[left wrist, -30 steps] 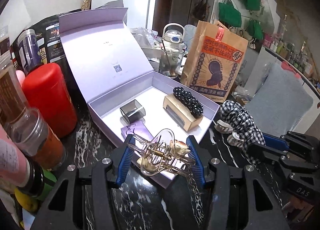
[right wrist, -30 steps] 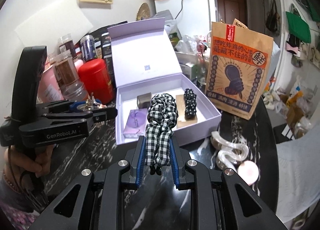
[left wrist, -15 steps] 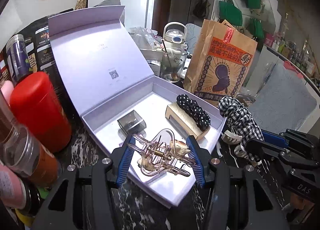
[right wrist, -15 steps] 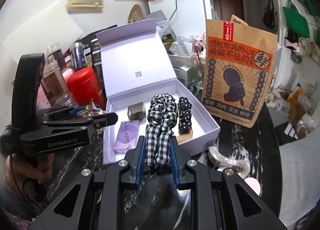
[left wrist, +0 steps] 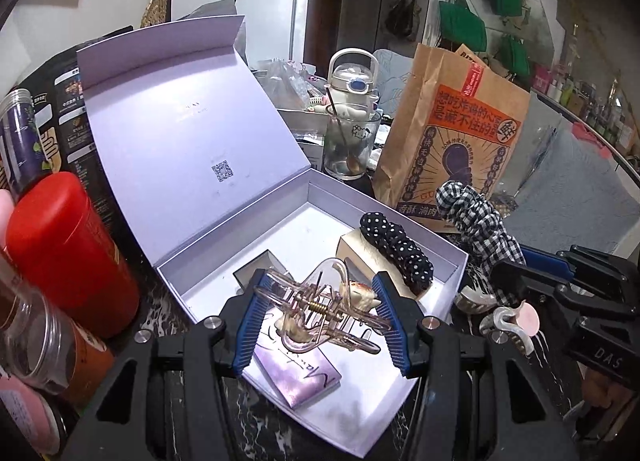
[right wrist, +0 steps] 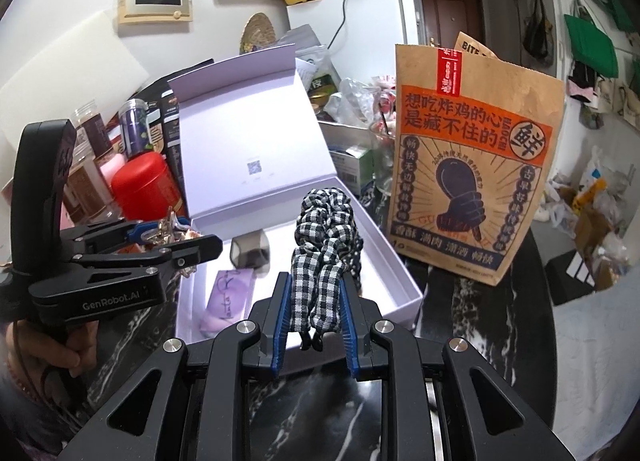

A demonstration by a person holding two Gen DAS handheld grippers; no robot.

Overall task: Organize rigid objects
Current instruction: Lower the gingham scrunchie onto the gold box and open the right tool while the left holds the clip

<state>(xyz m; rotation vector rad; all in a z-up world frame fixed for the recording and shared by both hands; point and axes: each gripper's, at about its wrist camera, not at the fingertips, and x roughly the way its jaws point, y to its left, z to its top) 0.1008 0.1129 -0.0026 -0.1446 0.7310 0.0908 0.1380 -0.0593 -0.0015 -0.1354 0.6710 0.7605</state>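
Observation:
An open lilac box (left wrist: 448,249) (right wrist: 404,285) lies on the dark marble table, lid up. My left gripper (left wrist: 320,315) is shut on a clear hair claw clip (left wrist: 320,309), held over the box's near corner. My right gripper (right wrist: 314,319) is shut on a black-and-white checked hair clip (right wrist: 320,245) (left wrist: 476,221), just over the box's near right rim. Inside lie a polka-dot clip (left wrist: 396,251) on a beige card, a grey cube (right wrist: 250,251) and a purple card (left wrist: 300,371) (right wrist: 228,293).
A red canister (left wrist: 68,257) and jars stand left of the box. A brown paper bag (right wrist: 468,165) and a glass (left wrist: 350,143) stand behind it. A white claw clip (left wrist: 512,321) lies on the table right of the box. A person's hand (right wrist: 60,353) holds the left gripper.
Both grippers have moved forward toward the box with their clips still held; the box looms larger and the clear clip now hangs over its near corner.

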